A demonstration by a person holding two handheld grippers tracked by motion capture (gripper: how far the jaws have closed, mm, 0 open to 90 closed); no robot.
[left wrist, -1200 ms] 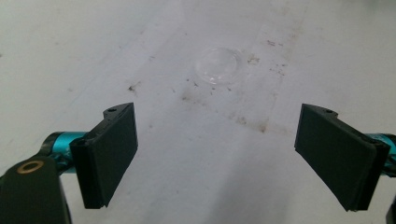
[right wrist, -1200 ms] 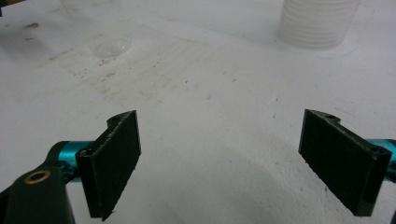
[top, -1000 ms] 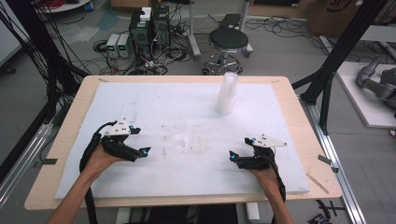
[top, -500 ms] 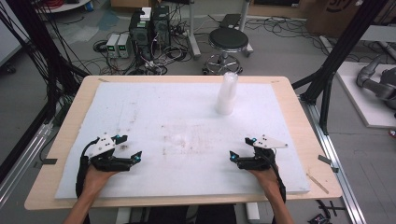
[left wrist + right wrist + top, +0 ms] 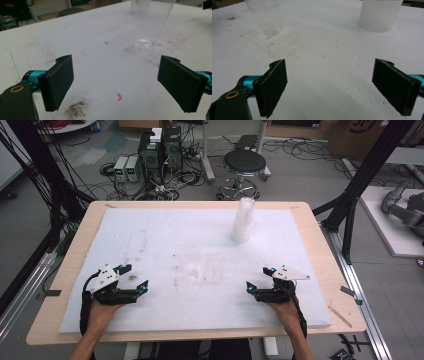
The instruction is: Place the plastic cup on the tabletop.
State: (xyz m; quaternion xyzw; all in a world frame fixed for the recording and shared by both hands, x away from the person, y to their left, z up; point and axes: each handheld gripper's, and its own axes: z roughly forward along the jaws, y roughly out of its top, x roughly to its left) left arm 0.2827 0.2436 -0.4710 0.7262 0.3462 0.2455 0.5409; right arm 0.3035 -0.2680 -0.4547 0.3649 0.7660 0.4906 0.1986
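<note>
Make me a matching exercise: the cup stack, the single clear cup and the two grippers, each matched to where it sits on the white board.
1. cup stack
2. single cup
3. left gripper
4. right gripper

A. middle of the board
B. near side, right
C. far side
D. near side, left

Pairs: 1-C, 2-A, 3-D, 4-B

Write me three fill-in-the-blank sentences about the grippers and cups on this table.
1. The left gripper and the right gripper both have their fingers ____.
2. The stack of cups stands ____ on the white sheet.
3. The single clear cup holds ____.

Missing words: open; upright; nothing
</note>
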